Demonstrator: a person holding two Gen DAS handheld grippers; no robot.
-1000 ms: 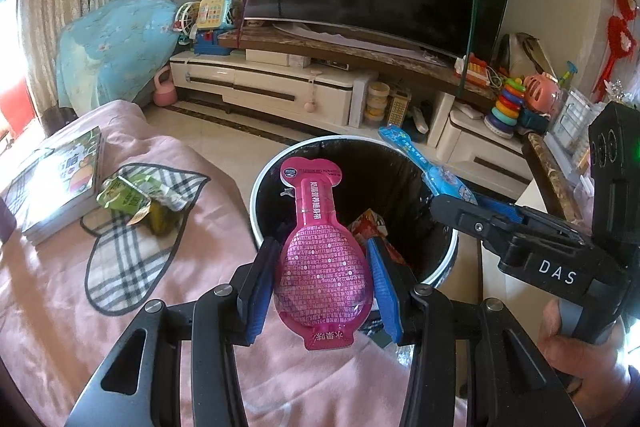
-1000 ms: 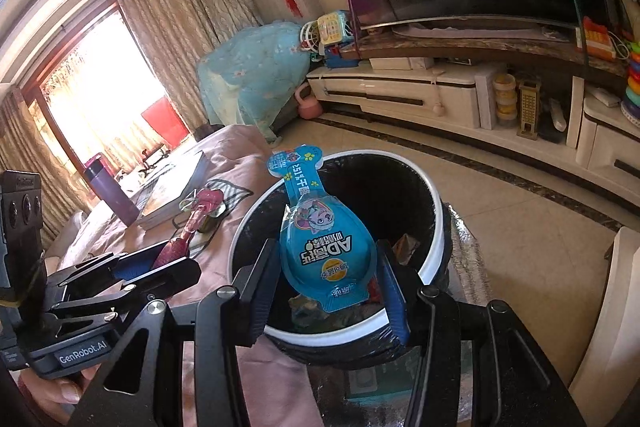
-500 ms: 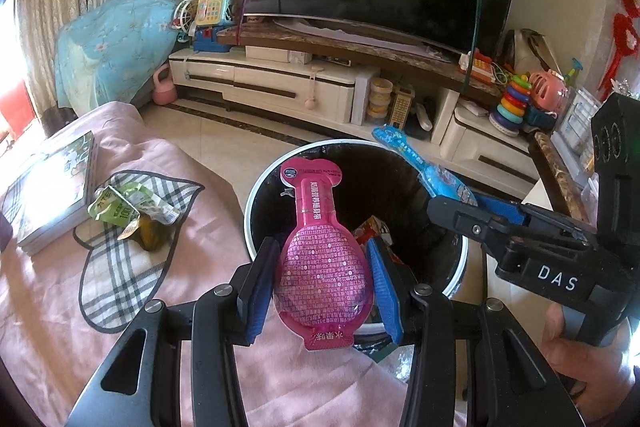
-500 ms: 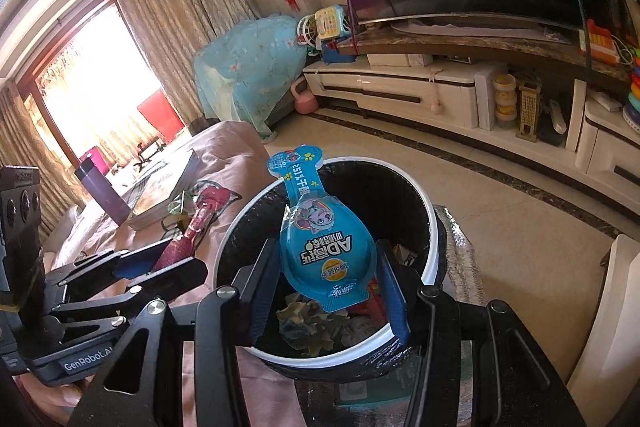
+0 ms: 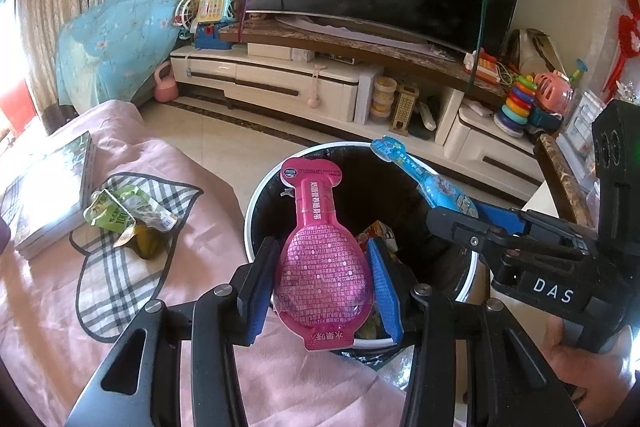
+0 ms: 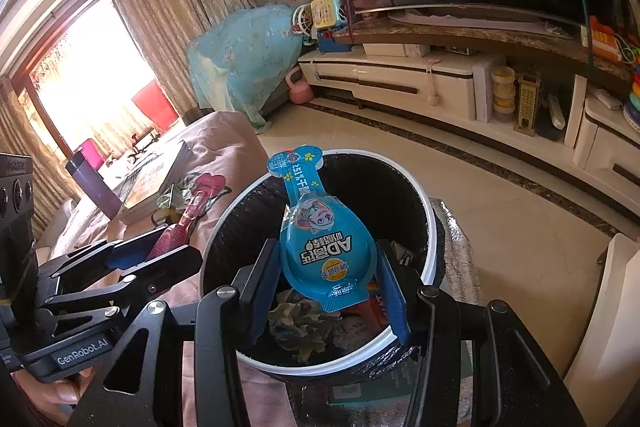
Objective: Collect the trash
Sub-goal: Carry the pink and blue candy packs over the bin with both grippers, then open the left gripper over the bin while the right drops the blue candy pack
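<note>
My left gripper [image 5: 320, 283] is shut on a pink spoon-shaped plastic pack [image 5: 320, 259] and holds it over the near rim of the black trash bin [image 5: 256, 203] with a white ring. My right gripper [image 6: 326, 283] is shut on a blue pack of the same shape [image 6: 320, 247], held over the bin [image 6: 424, 203]. The bin holds crumpled trash [image 6: 304, 327]. Each gripper shows in the other's view: the right gripper [image 5: 460, 215] at the bin's right, the left gripper [image 6: 160, 251] at its left. A crumpled green carton [image 5: 120, 215] lies on the pink-covered table.
A checked cloth [image 5: 116, 267] and a book [image 5: 48, 187] lie on the pink cover [image 5: 60, 327]. A purple bottle [image 6: 94, 183] stands by the book. A TV cabinet [image 5: 300, 87] with toys lines the far wall. Tiled floor [image 6: 500, 211] lies behind the bin.
Both grippers have moved forward and lower over the bin with their packs still held. More of the bin's inside trash shows now.
</note>
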